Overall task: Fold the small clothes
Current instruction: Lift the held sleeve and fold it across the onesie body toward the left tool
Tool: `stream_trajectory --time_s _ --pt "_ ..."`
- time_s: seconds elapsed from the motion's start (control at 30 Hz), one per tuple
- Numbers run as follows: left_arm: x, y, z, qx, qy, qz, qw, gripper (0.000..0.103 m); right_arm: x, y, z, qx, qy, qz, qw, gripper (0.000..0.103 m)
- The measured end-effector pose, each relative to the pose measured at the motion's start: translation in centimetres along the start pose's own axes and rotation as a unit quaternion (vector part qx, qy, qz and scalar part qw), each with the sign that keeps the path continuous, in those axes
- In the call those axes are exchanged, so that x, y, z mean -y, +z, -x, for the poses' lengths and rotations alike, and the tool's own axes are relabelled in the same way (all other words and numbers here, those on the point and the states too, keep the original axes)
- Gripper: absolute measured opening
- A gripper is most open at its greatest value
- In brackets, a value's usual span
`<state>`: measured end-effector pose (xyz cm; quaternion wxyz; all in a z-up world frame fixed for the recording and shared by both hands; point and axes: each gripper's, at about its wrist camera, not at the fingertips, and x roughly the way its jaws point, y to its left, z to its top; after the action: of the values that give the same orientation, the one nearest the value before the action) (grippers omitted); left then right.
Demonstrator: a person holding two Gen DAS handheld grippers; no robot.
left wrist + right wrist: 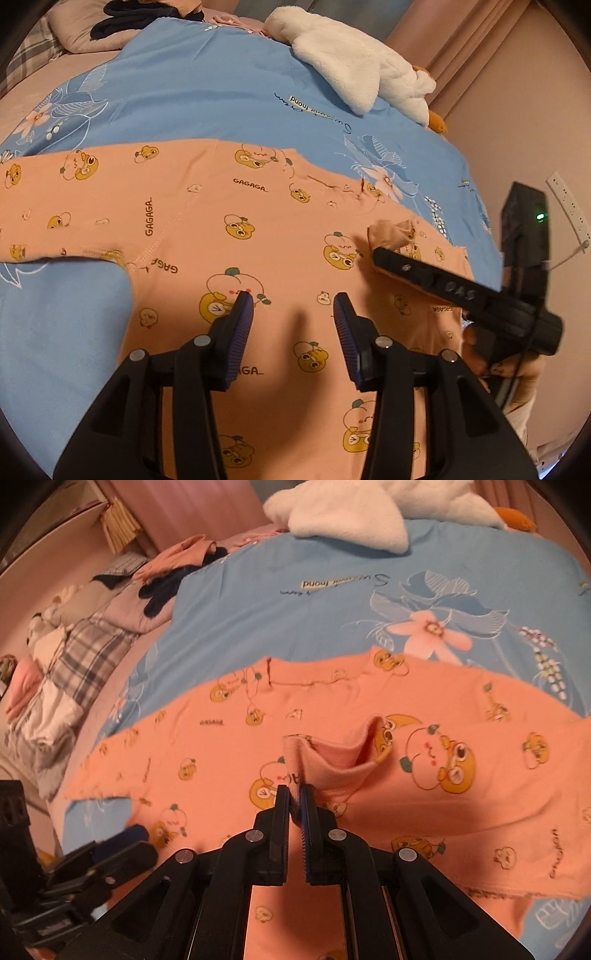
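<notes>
Left claw: my left claw (293,301) is spread wide with nothing between its ribbed blue pads (242,314); it hovers over the lower middle of the garment, on a printed duck.
Right claw: my right claw (294,795) is pinched tight on a fold of the garment's edge; in the left wrist view it shows as a black bar (436,284) reaching in from the right.
Pinched fold: the cuff-like edge (332,760) stands up from the cloth as a small open pocket, its paler plain inside showing.
Garment: a peach-orange long-sleeved top (192,221), printed with yellow cartoon ducks and the word GAGAGA, lies spread flat on the bed, one sleeve (55,206) stretched out toward the left of my left view, seams and neckline stitching showing.
Bed cover: a blue sheet (207,92) with white and pink flower drawings and some lettering lies under the top.
Far side: a white fluffy plush (351,66) with orange parts rests on the sheet's far edge.
Far corner: dark and pink clothes (173,576) lie heaped beside a plaid quilt (85,646).
</notes>
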<state>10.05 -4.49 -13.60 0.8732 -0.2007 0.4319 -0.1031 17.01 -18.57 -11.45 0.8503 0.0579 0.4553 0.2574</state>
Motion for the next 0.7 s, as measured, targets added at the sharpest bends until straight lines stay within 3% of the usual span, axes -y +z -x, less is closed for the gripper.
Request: stream_trajectory --time_s 0.1,0.17,0.23,0.43,0.7 --pt "0.3 0.0 0.0 0.005 -0.005 0.010 0.9999 0.050 1.0 0.0 -0.2 -0.015 0.039 -0.019 0.999 0.017" --pt "0.5 -0.1 -0.2 0.006 -0.015 0.010 0.9998 0.055 1.4 -0.3 0.7 -0.004 0.071 -0.021 0.997 0.040" --pt "0.8 -0.2 -0.6 0.005 -0.022 0.013 0.9997 0.057 1.7 -0.3 2.3 0.017 0.075 -0.027 0.997 0.057" --pt "1.8 0.7 -2.5 -0.001 -0.043 0.014 0.9990 0.057 4.1 -0.5 8.0 0.096 0.007 -0.051 0.994 0.061" --pt "4.4 3.4 -6.2 -0.032 -0.104 0.020 0.9939 0.056 10.6 -1.0 10.5 0.134 -0.033 -0.151 0.979 0.061"
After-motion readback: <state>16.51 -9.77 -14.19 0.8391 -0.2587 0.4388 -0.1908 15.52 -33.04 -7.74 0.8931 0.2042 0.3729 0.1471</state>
